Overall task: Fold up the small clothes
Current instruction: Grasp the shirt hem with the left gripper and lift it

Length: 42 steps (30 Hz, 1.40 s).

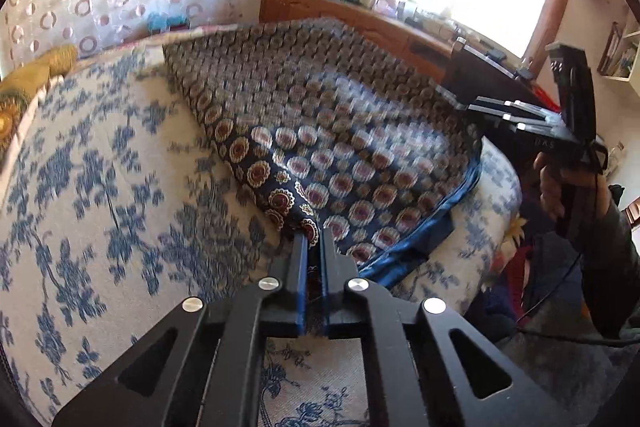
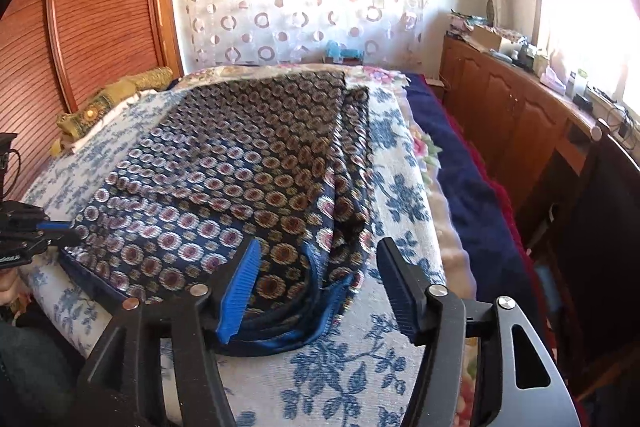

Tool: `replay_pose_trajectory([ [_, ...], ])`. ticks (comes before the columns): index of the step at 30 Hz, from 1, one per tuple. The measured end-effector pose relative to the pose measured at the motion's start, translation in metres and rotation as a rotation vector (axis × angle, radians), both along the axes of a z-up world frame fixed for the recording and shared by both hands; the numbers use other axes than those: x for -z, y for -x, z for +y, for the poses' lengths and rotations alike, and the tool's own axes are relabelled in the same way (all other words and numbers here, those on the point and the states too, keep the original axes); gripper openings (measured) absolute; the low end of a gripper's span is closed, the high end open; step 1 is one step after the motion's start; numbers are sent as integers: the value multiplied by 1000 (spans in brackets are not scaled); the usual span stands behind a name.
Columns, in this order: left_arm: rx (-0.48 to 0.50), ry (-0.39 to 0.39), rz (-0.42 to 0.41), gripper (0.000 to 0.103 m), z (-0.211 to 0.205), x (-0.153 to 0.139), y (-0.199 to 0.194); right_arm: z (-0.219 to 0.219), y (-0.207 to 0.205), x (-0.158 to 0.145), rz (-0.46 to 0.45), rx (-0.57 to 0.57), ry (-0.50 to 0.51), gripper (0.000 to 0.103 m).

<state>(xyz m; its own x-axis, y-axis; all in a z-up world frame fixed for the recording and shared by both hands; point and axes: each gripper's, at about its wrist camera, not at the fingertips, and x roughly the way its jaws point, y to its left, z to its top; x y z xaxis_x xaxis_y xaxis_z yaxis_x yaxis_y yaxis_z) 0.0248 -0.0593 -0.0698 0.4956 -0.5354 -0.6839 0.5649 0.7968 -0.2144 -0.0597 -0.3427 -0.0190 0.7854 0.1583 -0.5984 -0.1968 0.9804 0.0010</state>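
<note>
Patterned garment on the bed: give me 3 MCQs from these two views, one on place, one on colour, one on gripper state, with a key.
1. Where does the patterned garment lie?
A. on the blue floral bedcover
B. on the wooden cabinet
C. on the floor

2. What colour is the garment's waistband?
A. red
B. blue
C. yellow

3. How do the two grippers stand?
A. both open
B. both shut on cloth
C. left gripper shut on the garment, right gripper open

Key:
1 A, the floral cover shows around the garment on every side.
2 B, the band at the near edge is plain blue in both views.
3 C, the left jaws pinch a fold of patterned cloth, while the right jaws stand wide apart over the waistband.
</note>
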Motion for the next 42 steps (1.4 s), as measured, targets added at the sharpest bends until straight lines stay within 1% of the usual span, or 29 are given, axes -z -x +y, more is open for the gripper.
replay_pose_trajectory([
  [1,3,16,-7,5,0,-6,0,3,2,-3,-10,-8,-2,67],
  [5,7,49,-50,5,-5,-27,-5,15,10,-8,-31,-64,-32,67],
  [7,19,60,-69,4,-11,-39,-9,22,13,-9,-28,-94,-48,67],
  [10,22,75,-120,4,-19,-59,-18,34,17,-7,-19,-135,-64,67],
  [14,8,81,-143,4,-27,-73,-39,46,22,-5,-7,-185,-74,67],
  [16,-2,76,-149,4,-31,-75,-48,52,23,-5,-4,-206,-76,67],
  [20,-22,89,-130,4,-33,-74,-62,55,28,-5,-1,-240,-83,68],
  [26,-41,83,-125,4,-33,-72,-65,62,26,2,21,-293,-62,68],
  [31,-60,78,-128,4,-30,-69,-70,65,24,6,41,-295,-53,68],
  [34,-67,81,-122,4,-27,-67,-71,72,20,10,48,-290,-32,68],
  [42,-82,84,-124,4,-22,-67,-72,71,2,21,65,-205,42,68],
])
